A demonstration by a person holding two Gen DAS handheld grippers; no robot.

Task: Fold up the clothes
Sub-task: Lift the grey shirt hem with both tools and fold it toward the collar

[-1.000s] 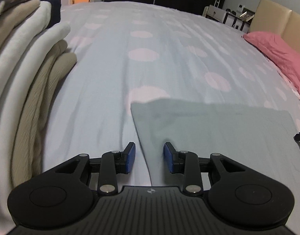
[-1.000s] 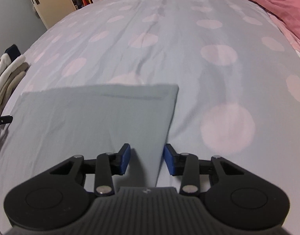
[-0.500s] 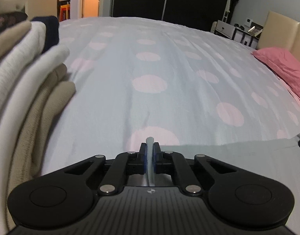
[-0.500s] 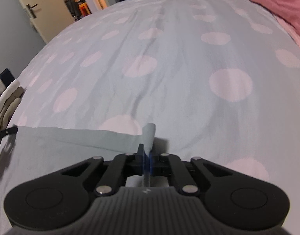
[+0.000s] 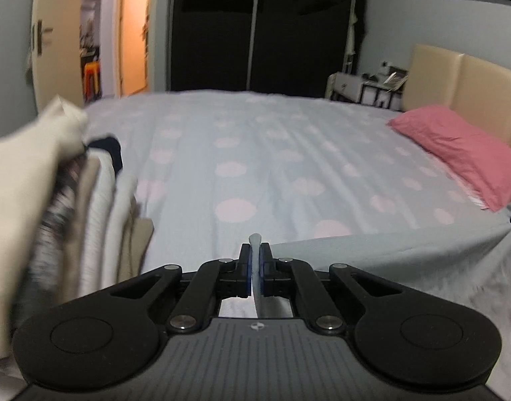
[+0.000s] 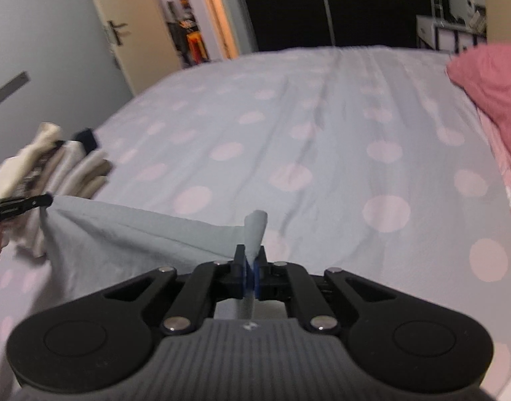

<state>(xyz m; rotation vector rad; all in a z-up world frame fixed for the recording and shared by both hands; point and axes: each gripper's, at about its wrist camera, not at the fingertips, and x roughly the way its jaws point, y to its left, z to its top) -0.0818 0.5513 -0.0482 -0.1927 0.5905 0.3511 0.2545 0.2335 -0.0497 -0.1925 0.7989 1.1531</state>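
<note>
Left hand-held gripper (image 5: 254, 275) is clamped tight on a corner of the pale grey-green cloth (image 6: 128, 234), a nub of fabric poking up between the blue pads. Right hand-held gripper (image 6: 251, 275) is the same: jaws closed on the opposite corner, with a rolled tuft standing above the pads. Seen from the right wrist view, the left gripper's tip sits at the far left edge with the cloth's top hem strung between the two, sagging slightly in the middle.

The cloth hangs from both grippers, lifted off the bed (image 5: 289, 153). Its lower part drapes down out of view, so I can't tell whether it touches the sheet. It sits right at the grippers, near edge of the bed, stretched sideways between them.

Progress: this piece is held up by two corners, neither laid flat nor set down. That fits mid-fold, or being carried off to be stacked; I can't say which. No crease is readable because of blur.

A stack of folded clothes (image 5: 71, 207) sits on the bed just beside the left gripper, cream, beige and a dark patterned item, so some items lie folded already. Pink pillow (image 5: 462, 153) sits well apart at the headboard end.
</note>
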